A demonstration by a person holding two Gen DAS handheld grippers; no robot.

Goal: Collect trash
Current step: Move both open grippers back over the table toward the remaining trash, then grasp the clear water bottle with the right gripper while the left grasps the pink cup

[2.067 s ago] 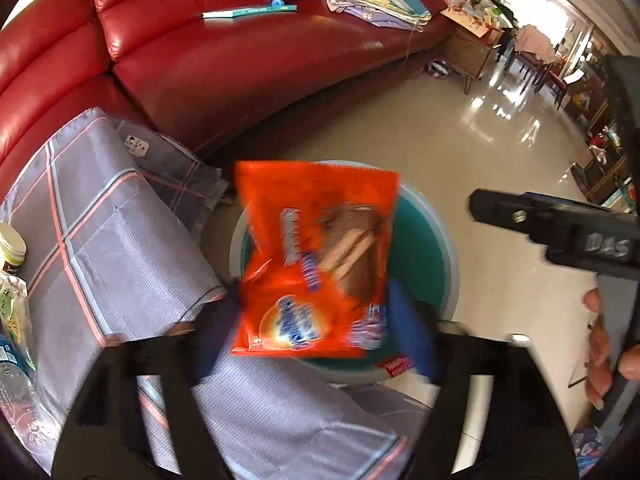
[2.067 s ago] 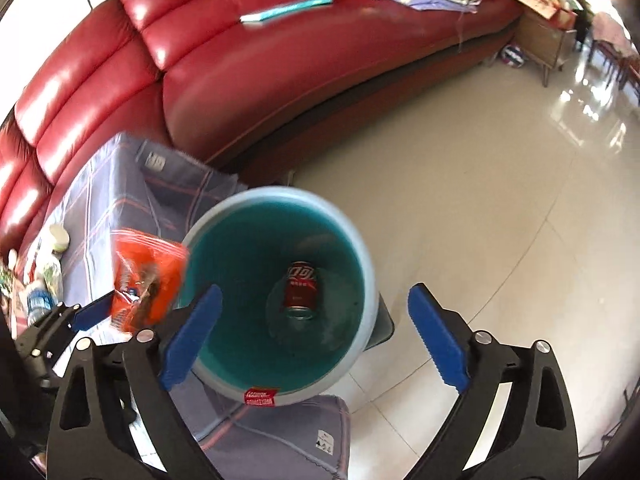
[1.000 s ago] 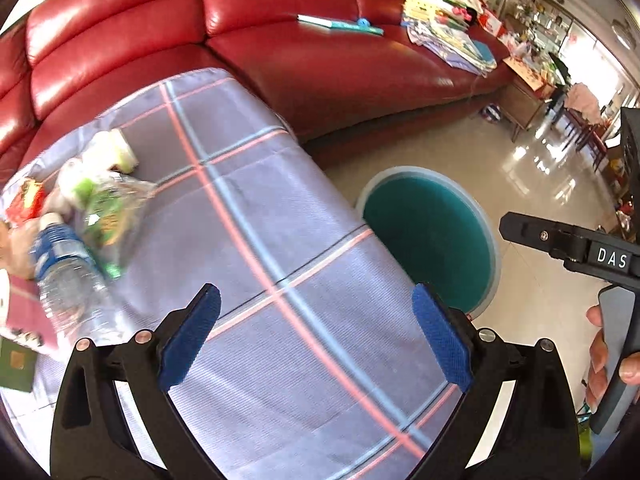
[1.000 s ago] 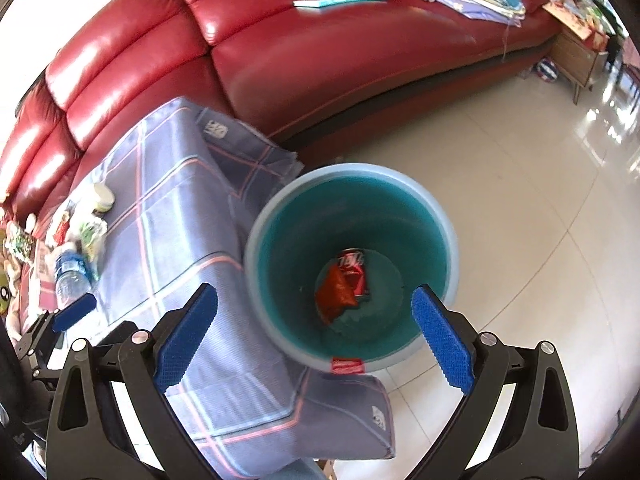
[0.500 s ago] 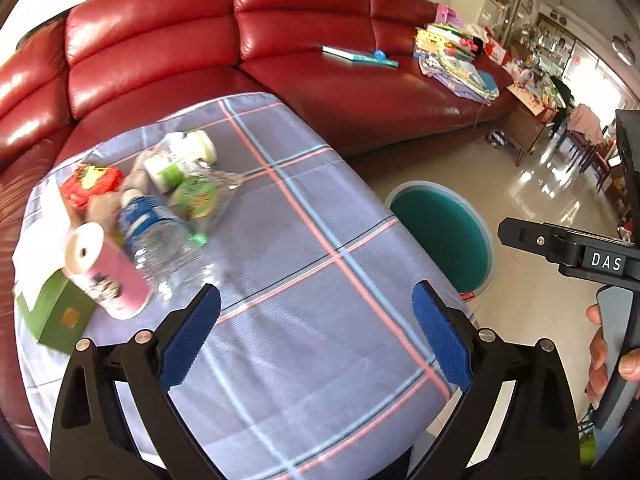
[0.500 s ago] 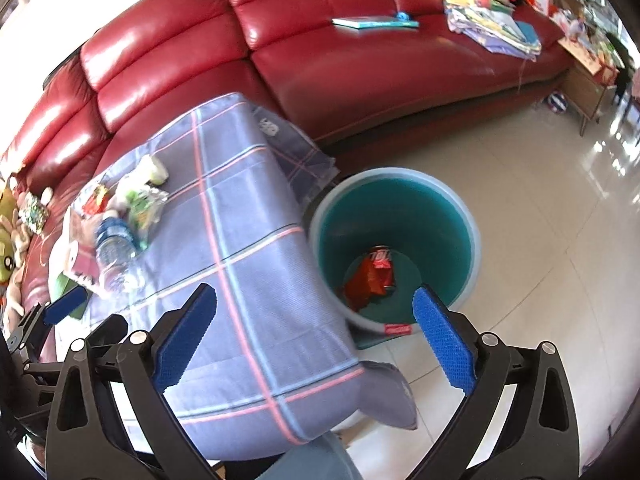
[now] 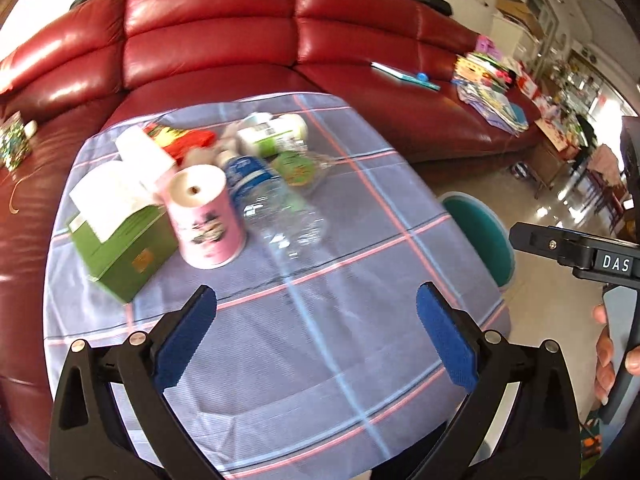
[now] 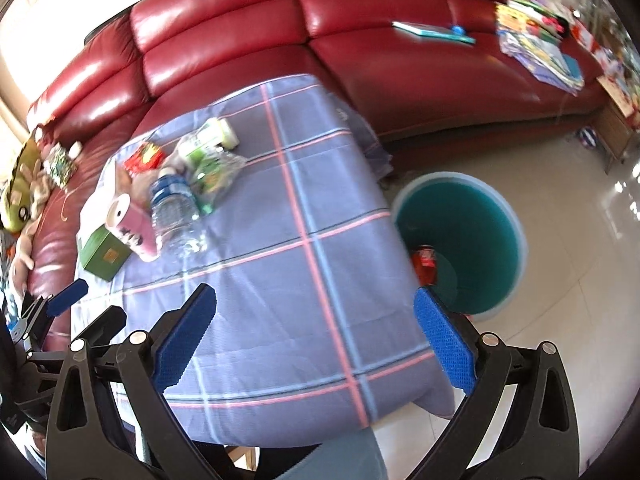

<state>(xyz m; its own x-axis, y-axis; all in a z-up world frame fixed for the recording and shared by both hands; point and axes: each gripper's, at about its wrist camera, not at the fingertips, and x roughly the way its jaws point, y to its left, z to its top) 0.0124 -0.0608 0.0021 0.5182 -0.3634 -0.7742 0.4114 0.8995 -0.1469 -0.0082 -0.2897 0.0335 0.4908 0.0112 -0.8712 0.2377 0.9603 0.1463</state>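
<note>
My left gripper (image 7: 316, 336) is open and empty above the near part of the blue plaid tablecloth (image 7: 320, 320). A heap of trash lies at the far left of the table: a clear water bottle (image 7: 276, 208), a green-label bottle (image 7: 276, 132), a crumpled green wrapper (image 7: 298, 166) and a red wrapper (image 7: 180, 138). My right gripper (image 8: 314, 334) is open and empty above the table's right edge. The teal bin (image 8: 460, 240) stands on the floor to the right, with red trash (image 8: 426, 262) at its bottom. The bin's rim also shows in the left wrist view (image 7: 486, 240).
A pink paper roll (image 7: 206, 216), a green box (image 7: 120, 244) and white tissue (image 7: 108, 196) stand beside the trash. A red sofa (image 7: 240, 40) curves behind the table, with books and papers (image 8: 540, 48) on it. Shiny floor tiles (image 8: 580, 320) lie to the right.
The left gripper dropped the orange snack bag into the bin and swung back left to the table, open. Both views have pulled away from the bin toward the trash heap.
</note>
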